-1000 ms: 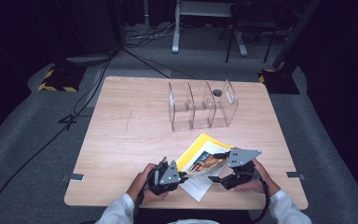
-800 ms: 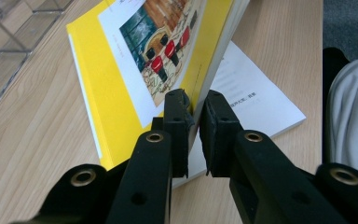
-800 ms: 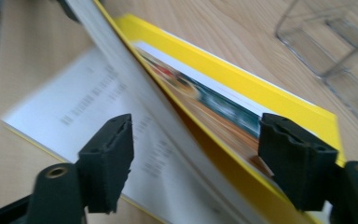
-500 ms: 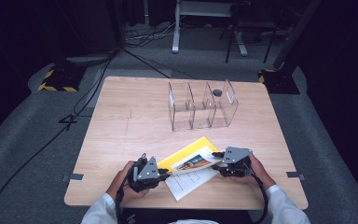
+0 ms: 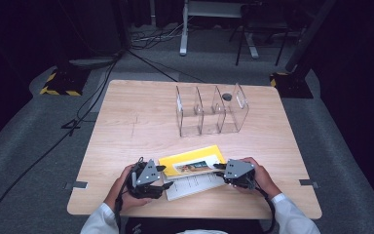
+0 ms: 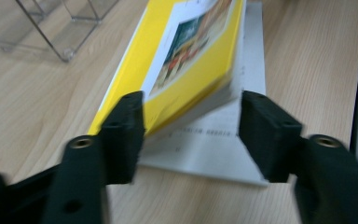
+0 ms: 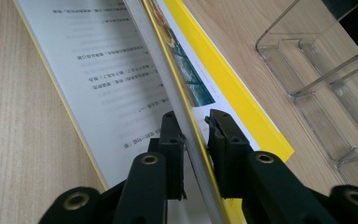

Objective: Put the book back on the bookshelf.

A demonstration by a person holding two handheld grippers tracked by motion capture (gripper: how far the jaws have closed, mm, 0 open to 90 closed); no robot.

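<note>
Left gripper view: blurred yellow book corner.

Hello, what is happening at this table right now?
A person works on a yellow book at the near edge of the wooden table, with a gripper in each hand. The right gripper is shut on the book's cover and upper pages, lifted above a white printed page. The left gripper is open, its jaws on either side of the book's other end. A clear plastic organizer stands farther back.
</note>
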